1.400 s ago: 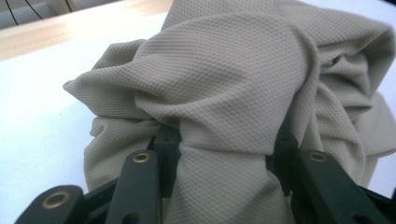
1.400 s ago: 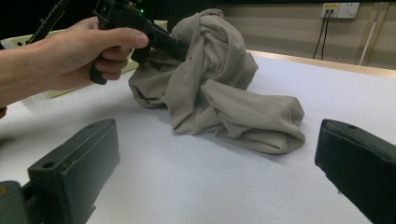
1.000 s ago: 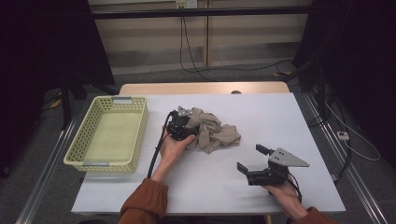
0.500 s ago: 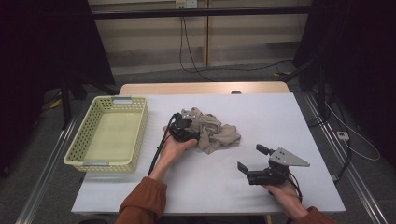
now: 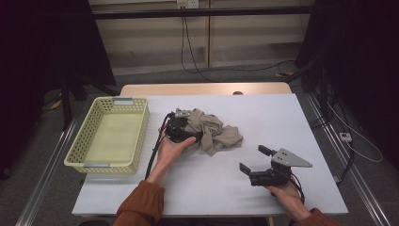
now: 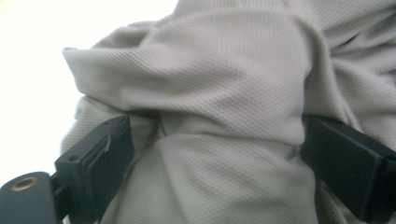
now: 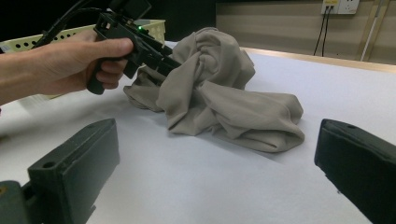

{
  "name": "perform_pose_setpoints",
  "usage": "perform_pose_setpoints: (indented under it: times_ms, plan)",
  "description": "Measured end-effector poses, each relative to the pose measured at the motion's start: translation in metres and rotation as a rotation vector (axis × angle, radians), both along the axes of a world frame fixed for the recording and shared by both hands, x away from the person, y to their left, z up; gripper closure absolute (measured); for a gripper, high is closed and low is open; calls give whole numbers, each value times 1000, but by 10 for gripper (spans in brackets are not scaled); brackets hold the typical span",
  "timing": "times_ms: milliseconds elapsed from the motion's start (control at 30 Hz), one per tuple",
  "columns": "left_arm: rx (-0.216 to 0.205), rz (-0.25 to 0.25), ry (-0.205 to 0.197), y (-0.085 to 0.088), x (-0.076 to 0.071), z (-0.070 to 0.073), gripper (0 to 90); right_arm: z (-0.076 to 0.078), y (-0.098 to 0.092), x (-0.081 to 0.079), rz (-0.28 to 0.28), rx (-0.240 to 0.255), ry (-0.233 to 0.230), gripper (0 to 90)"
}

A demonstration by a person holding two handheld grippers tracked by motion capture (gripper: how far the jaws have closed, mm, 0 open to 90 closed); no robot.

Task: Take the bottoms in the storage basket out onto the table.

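Observation:
A crumpled beige cloth lies in a heap at the middle of the white table. My left gripper is pushed into the heap's left side. Its jaws have just been opening and now stand wide, with a thick fold of the cloth bulging between them. The right gripper view also shows the cloth and the left gripper, whose jaw tips are buried in fabric. My right gripper rests near the front right of the table, open and empty, pointing toward the heap from a short way off.
A pale yellow plastic basket, with nothing in it, stands at the table's left side. The left gripper's black cable trails toward the front edge. Bare tabletop lies between the right gripper and the cloth.
The left hand has shifted slightly at the cloth's left side, and the fabric there has been nudged a little. The right hand and its gripper have kept still.

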State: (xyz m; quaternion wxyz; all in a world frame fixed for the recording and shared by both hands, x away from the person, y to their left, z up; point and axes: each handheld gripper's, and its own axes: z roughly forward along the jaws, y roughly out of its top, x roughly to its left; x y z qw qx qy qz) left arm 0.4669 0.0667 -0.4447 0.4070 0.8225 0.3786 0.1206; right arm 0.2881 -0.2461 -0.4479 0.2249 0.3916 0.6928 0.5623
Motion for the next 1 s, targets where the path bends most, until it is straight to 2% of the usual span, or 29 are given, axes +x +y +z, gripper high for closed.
perform_pose_setpoints:
  times_ms: [167, 267, 300, 467, 500, 700, 767, 833, 1000]
  plan:
    - [8, -7, -49, 4, -6, 13, 64, 1, 0, -2, -3, 4, 0, 0]
    - [-3, -13, -60, 5, -12, 19, 58, 2, 1, -2, -8, 3, -5, 0]
    - [6, -15, -72, 6, -14, 22, 57, 2, 1, -3, -8, -2, -3, 0]
    - [-31, -14, -104, 11, -20, 29, 60, 1, 3, -2, -4, -8, -3, 0]
    - [-53, -10, -116, 15, -22, 32, 60, 1, 3, -2, -8, -8, -2, 0]
    - [-88, 9, -132, 22, -25, 39, 65, 1, 3, -1, -10, -7, -3, 0]
    - [-92, 16, -148, 24, -25, 45, 72, 2, 3, -2, -8, -8, -4, 0]
    - [-63, 9, -162, 25, -26, 50, 74, 2, 3, -2, -7, -9, -6, 0]
    - [-78, 10, -192, 28, -30, 60, 73, 2, 3, -1, -7, -9, -9, 0]
